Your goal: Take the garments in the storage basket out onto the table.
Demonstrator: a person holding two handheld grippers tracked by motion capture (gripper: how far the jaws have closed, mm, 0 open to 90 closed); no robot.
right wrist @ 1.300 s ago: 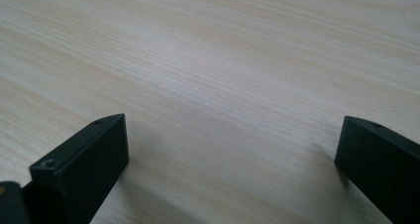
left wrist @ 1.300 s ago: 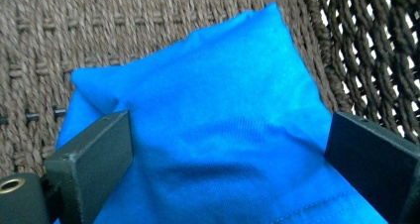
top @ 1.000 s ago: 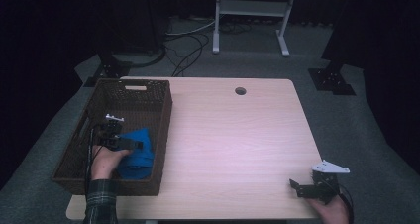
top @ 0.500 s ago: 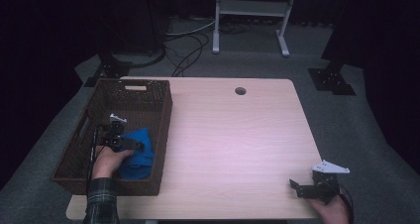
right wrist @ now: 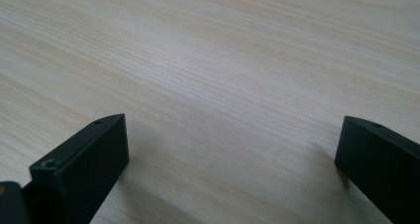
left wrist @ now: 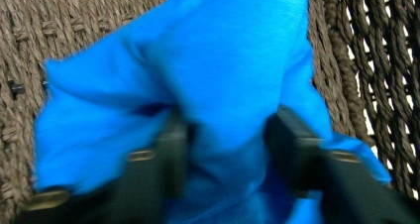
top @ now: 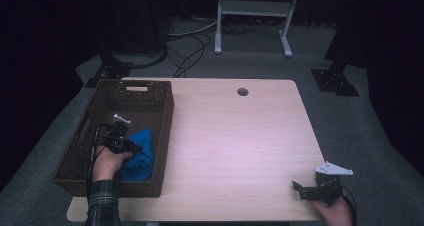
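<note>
left gripper view: crumpled bright-blue cloth (left wrist: 233, 70)

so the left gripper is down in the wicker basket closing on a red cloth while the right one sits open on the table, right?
Not quite: the cloth is blue, not red, as the left gripper view shows. The rest holds: the left gripper is down in the wicker basket, its jaws just closing on a fold of the cloth, and the right gripper sits open on the table.

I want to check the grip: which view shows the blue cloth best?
The left gripper view: the blue cloth is close up, bunched between the left gripper jaws, which have just been closing. The high view shows it small in the basket. The right gripper view shows bare table.
</note>
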